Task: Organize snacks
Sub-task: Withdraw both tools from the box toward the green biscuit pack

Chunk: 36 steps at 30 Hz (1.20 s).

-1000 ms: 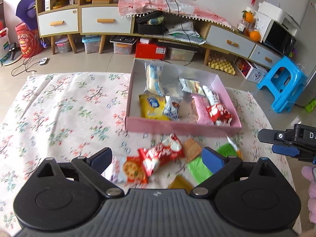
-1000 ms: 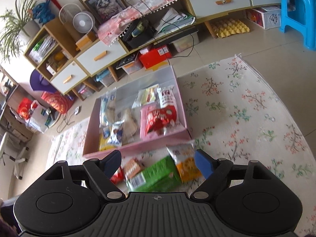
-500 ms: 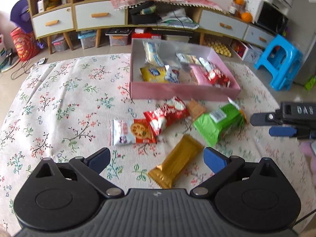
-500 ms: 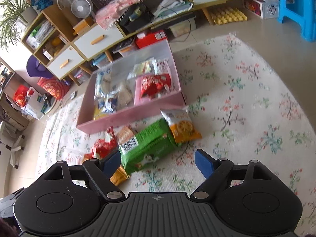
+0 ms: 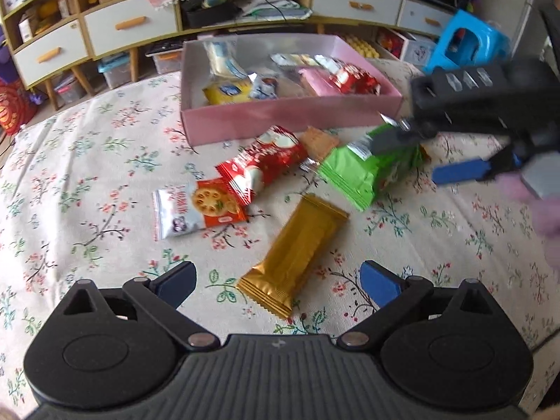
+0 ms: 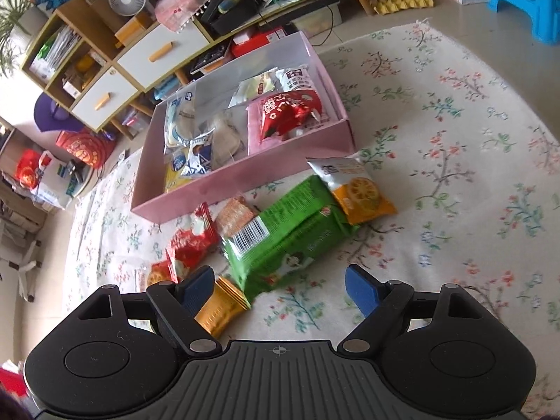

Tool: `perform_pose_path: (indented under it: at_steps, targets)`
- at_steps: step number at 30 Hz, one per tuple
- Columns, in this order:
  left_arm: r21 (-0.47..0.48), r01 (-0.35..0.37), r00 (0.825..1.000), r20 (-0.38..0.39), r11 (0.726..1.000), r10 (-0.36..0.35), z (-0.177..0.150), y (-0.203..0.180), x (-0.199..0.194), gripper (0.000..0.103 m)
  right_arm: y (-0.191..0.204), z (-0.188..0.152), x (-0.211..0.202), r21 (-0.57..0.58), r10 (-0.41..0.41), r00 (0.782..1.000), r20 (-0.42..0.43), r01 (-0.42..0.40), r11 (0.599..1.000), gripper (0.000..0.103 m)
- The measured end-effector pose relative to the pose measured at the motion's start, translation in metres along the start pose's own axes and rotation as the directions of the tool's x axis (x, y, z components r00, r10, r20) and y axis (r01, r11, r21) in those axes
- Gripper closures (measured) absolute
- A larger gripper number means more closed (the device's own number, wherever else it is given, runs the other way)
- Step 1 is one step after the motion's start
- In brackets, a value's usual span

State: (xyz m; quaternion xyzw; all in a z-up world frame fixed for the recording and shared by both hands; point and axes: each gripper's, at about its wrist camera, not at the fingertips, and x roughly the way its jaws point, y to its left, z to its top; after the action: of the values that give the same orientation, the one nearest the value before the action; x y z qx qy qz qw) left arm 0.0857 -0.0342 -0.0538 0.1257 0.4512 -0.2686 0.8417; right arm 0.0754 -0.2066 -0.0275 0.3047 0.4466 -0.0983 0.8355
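Note:
A pink box (image 5: 290, 115) with several snack packets stands on the floral cloth; it also shows in the right wrist view (image 6: 241, 175). In front of it lie a red packet (image 5: 266, 166), a cracker packet (image 5: 196, 208), a gold bar (image 5: 297, 255) and a green pack (image 5: 367, 175). My left gripper (image 5: 276, 281) is open and empty, just above the gold bar's near end. My right gripper (image 6: 280, 288) is open, its fingers on either side of the near end of the green pack (image 6: 287, 234). An orange-and-silver packet (image 6: 353, 189) lies beside the green pack.
The floral cloth (image 5: 87, 175) covers the work surface. Behind it stand low cabinets with drawers (image 5: 122, 28) and storage bins on the floor. A blue stool (image 5: 469, 45) stands at the far right. The right gripper's body (image 5: 490, 105) hangs over the cloth's right side.
My left gripper has pulled back and lowered toward the gold bar. My right gripper has moved in over the green pack, which now lies between its fingers.

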Motion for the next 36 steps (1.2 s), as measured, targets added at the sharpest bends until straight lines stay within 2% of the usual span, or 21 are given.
perform_pose_path:
  at_steps: [7,10,16,20,24,27,32,36]
  targets:
    - [0.019,0.019,1.000,-0.017,1.000,-0.018,-0.002,-0.001,0.006,0.005,-0.003,0.015,0.021,0.105,-0.033,0.999,0.023,0.030,0.994,0.019]
    - [0.017,0.031,0.999,-0.020,0.999,-0.031,-0.001,-0.001,0.007,0.005,-0.003,0.017,0.031,0.104,-0.071,0.997,0.018,0.069,0.992,0.019]
    - [0.024,0.044,0.999,-0.026,0.999,-0.043,-0.002,-0.001,0.010,0.008,-0.005,0.016,0.035,0.048,-0.096,0.995,0.010,0.095,0.994,0.015]
    - [0.025,0.049,0.998,-0.031,0.998,-0.048,-0.003,0.000,0.012,0.010,-0.001,0.015,0.025,-0.062,-0.122,0.992,-0.002,0.122,0.991,0.015]
    - [0.025,0.056,0.998,-0.033,0.998,-0.055,-0.003,0.000,0.013,0.012,0.000,0.009,0.012,-0.195,-0.148,0.989,-0.010,0.144,0.970,0.015]
    - [0.022,0.067,0.997,-0.036,0.998,-0.066,-0.003,-0.001,0.014,0.015,-0.005,0.007,0.003,-0.249,-0.163,0.986,-0.022,0.152,0.956,0.015]
    - [0.044,0.053,0.998,-0.043,0.998,-0.051,-0.002,-0.008,0.020,0.026,-0.019,0.005,-0.009,-0.272,-0.222,0.975,-0.019,0.209,0.939,0.015]
    - [0.052,0.032,0.999,-0.030,0.998,-0.030,0.002,-0.010,0.022,0.033,-0.025,0.004,-0.014,-0.254,-0.187,0.982,-0.024,0.175,0.951,0.015]
